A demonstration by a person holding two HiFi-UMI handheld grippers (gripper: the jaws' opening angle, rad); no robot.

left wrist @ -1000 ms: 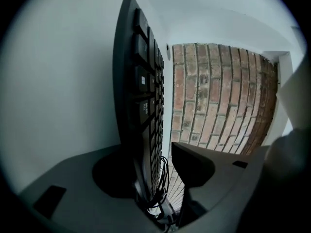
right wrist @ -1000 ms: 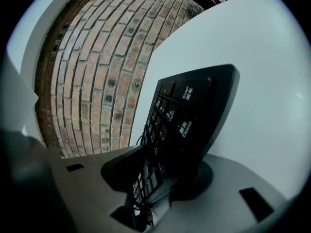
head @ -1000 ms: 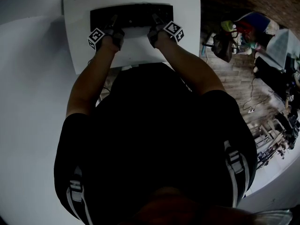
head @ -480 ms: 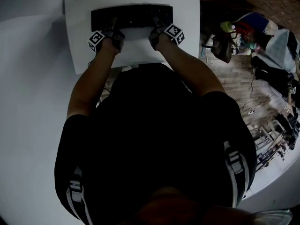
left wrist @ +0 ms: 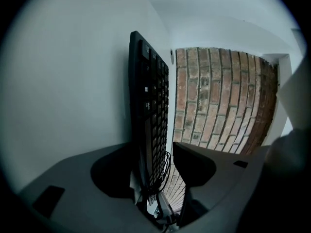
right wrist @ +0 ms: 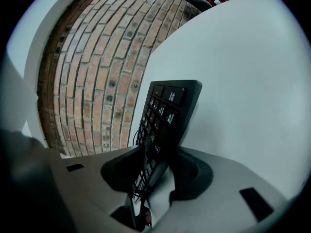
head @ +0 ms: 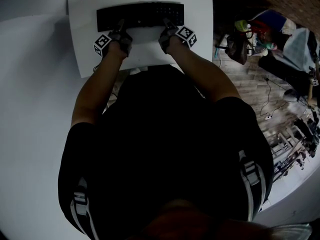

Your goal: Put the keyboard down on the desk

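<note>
Left gripper (left wrist: 158, 168) has loosened; right gripper (right wrist: 158, 173) seemingly grips one keyboard (head: 140, 15).

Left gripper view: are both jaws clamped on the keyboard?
No: the keyboard stands between the jaws of the left gripper, but a gap showing brick wall separates its key face from one jaw.

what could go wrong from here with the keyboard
1. The right gripper clamps the black rectangular keyboard while the left gripper has its jaws apart around it. Pulling back unevenly could twist or drag it across the white desk.
2. The thin black cable looped by the left jaws might snag as they withdraw.
</note>
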